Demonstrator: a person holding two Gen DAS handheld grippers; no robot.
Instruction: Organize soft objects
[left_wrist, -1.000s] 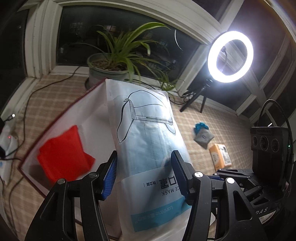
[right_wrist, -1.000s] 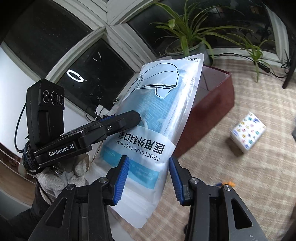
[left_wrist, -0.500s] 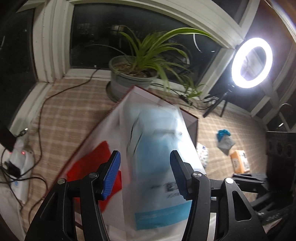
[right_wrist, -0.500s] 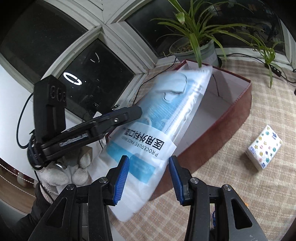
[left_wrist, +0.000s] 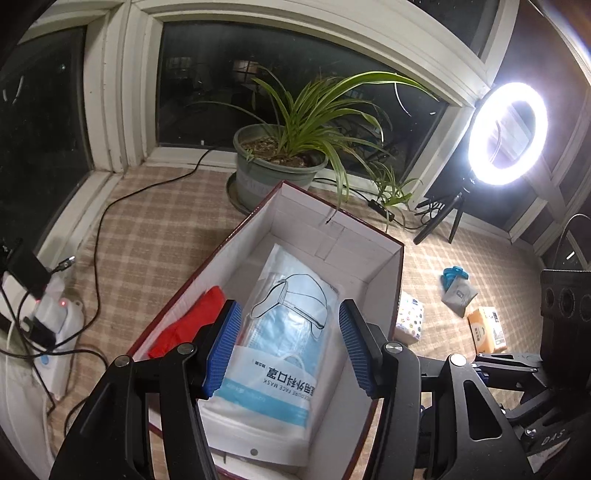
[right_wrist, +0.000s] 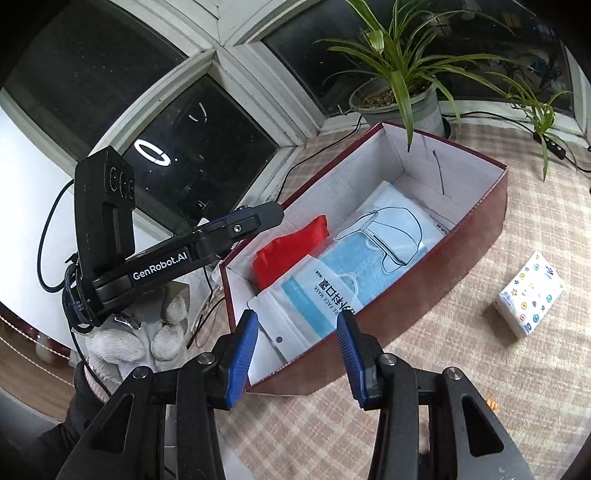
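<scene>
A white and blue face mask pack (left_wrist: 280, 343) (right_wrist: 369, 251) lies flat inside the dark red box (left_wrist: 332, 236) (right_wrist: 472, 221), beside a red soft item (left_wrist: 192, 325) (right_wrist: 291, 251). My left gripper (left_wrist: 289, 306) hovers open over the box, its blue pads apart from the pack below. In the right wrist view the left gripper (right_wrist: 266, 218) reaches over the box's left wall, held by a gloved hand (right_wrist: 140, 332). My right gripper (right_wrist: 296, 317) stands open above the box's near corner, with nothing between its pads.
On the checked mat right of the box lie a patterned tissue pack (left_wrist: 410, 317) (right_wrist: 530, 295), a grey pouch (left_wrist: 458, 288) and an orange pack (left_wrist: 487, 330). A potted plant (left_wrist: 280, 166) stands behind the box, a ring light (left_wrist: 508, 133) at the right. Cables and a power strip (left_wrist: 55, 314) lie at the left.
The mask pack stood upright between the pads of both grippers; it has dropped and now lies flat in the box. Both grippers have drawn back from it.
</scene>
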